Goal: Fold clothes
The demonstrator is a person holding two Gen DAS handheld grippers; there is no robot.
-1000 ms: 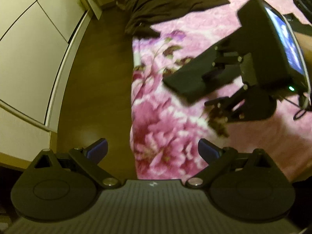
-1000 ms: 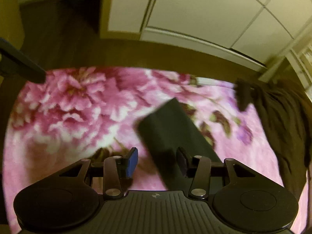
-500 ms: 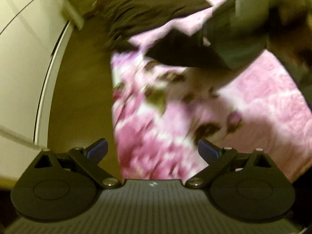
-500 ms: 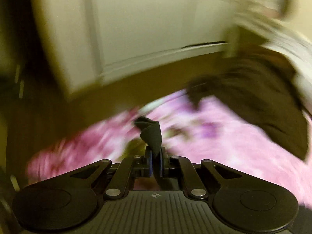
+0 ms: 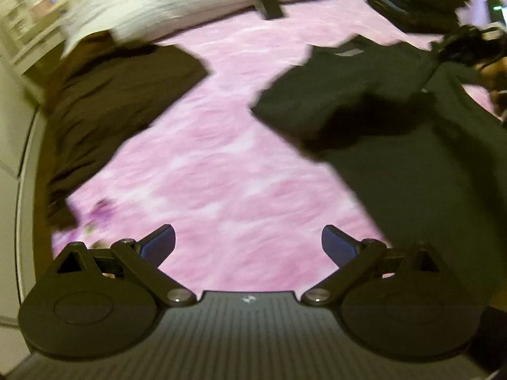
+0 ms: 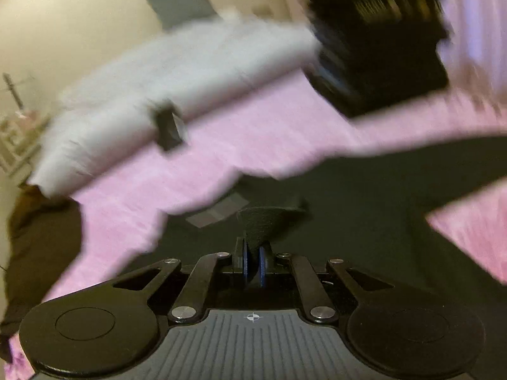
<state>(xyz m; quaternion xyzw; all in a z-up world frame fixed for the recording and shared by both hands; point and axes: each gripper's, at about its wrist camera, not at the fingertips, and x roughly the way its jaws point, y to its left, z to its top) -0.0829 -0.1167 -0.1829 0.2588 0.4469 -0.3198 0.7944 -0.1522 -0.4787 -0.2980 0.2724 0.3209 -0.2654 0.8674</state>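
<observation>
A dark green T-shirt (image 5: 396, 133) lies partly spread on the pink blanket (image 5: 221, 164), filling the right of the left wrist view; its neck label (image 6: 218, 213) shows in the right wrist view. My right gripper (image 6: 253, 261) is shut on a pinched fold of that T-shirt (image 6: 348, 209), holding it just above the spread cloth. My left gripper (image 5: 248, 245) hovers wide open over bare blanket, left of the shirt, with nothing between its fingers. A brown garment (image 5: 107, 101) lies at the blanket's left edge. Both views are motion-blurred.
A white fluffy pillow (image 6: 177, 76) lies along the far side of the bed, with a small dark object (image 6: 169, 128) in front of it. A stack of dark folded clothes (image 6: 380, 47) sits at the far right. Wooden floor and white cupboard fronts (image 5: 12, 133) lie on the left.
My right gripper closed on the dark shirt and carried it up the bed, where it now spreads out. Both cameras swung from the floral blanket end toward the pillow. My left gripper stayed open.
</observation>
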